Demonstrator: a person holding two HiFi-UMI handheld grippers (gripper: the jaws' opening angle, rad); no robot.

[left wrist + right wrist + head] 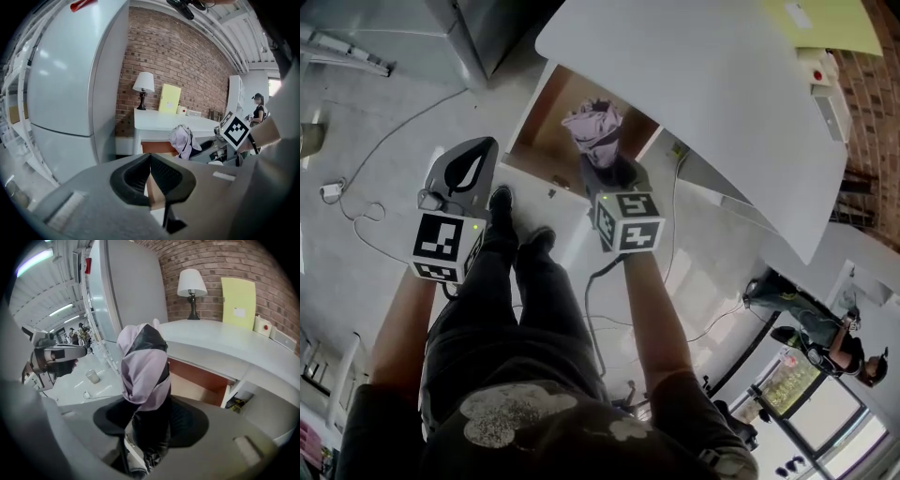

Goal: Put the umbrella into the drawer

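Head view looks down on a pale grey floor [347,281] with thin white cables [364,220] lying on it. A person's legs in black trousers [525,300] stand there. The left gripper [478,159] is on the left, over the floor. The right gripper [614,176] holds a folded light purple and black umbrella [595,127]. Just past the umbrella is the open drawer with a brown wooden inside [546,117], under a big white desk [703,84]. Far right is a red brick wall [874,103].

Left gripper view shows its two black fingers [136,176] pressed together at the tips, with nothing between them. A tall white cupboard [61,79] fills the left side. Far off, a lamp with a white shade [144,84] and a flat yellow board [171,98] stand on the desk by the brick wall. The umbrella is out in front of the desk, not in the drawer.

Right gripper view shows its fingers squeezing the dark lower end of the umbrella, which sticks up out of them. The open drawer is to the right behind it. A small cup [93,376] sits on the floor at the left.
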